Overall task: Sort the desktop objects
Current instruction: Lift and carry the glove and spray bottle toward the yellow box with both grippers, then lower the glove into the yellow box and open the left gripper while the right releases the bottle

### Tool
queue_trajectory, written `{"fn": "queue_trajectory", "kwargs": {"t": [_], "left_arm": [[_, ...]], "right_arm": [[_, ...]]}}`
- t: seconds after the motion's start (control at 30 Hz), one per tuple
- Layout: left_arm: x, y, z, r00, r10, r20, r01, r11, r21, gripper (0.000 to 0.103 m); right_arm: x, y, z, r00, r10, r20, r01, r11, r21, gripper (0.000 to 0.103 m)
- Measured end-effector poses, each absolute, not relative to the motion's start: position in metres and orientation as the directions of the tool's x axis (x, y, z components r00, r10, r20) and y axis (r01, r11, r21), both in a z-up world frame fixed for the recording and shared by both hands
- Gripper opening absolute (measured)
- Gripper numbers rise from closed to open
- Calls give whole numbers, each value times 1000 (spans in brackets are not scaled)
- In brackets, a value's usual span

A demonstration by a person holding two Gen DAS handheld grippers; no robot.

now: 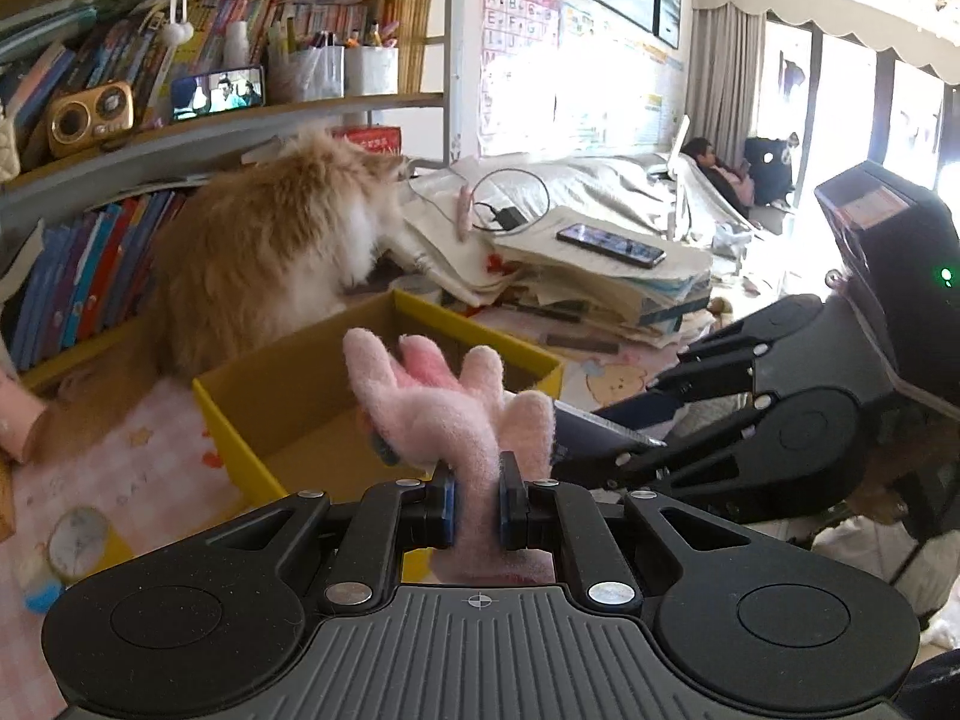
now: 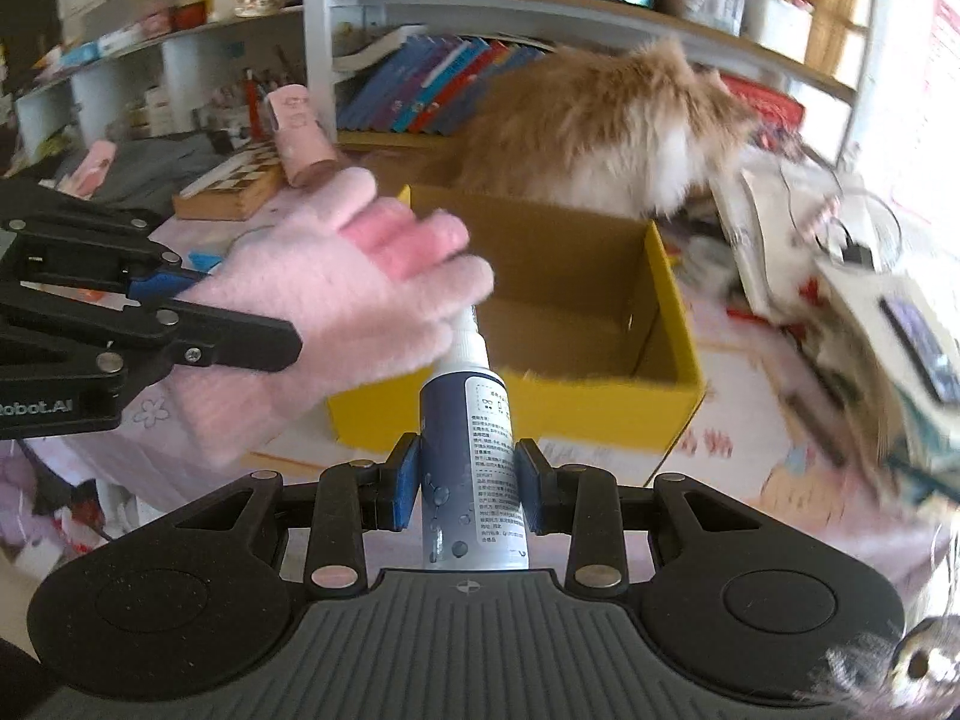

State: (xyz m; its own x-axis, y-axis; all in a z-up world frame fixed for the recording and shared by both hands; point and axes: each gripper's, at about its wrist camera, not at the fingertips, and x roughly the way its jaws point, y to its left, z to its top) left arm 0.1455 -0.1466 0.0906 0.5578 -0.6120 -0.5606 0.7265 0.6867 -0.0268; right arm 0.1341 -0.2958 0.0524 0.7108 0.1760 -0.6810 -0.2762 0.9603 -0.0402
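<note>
Just yellow box (image 2: pixel 672 324) — seemingly empty

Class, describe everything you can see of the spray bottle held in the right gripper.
The spray bottle is a slim cylinder, dark blue above and white below, with printed text and bubble graphics, and looks like plastic. A white nozzle tops it, partly hidden behind the fluffy pink glove. The right gripper is shut on its body, blue fingers pressing either side. It points away from the camera towards the open yellow box, held above the table.
</note>
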Motion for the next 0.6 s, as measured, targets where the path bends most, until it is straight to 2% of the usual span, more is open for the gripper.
{"fn": "queue_trajectory", "kwargs": {"t": [0.23, 0.3, 0.6], "left_arm": [[179, -151, 107, 592, -568, -572, 665, 745, -52, 11], [188, -152, 109, 618, -540, -571, 644, 765, -27, 11], [230, -178, 100, 659, -448, -604, 598, 799, 60, 12]], "right_arm": [[178, -323, 75, 695, 254, -672, -335, 942, 10, 31], [192, -328, 79, 690, 266, -673, -344, 939, 18, 31], [252, -327, 81, 634, 267, -726, -455, 888, -70, 31]]}}
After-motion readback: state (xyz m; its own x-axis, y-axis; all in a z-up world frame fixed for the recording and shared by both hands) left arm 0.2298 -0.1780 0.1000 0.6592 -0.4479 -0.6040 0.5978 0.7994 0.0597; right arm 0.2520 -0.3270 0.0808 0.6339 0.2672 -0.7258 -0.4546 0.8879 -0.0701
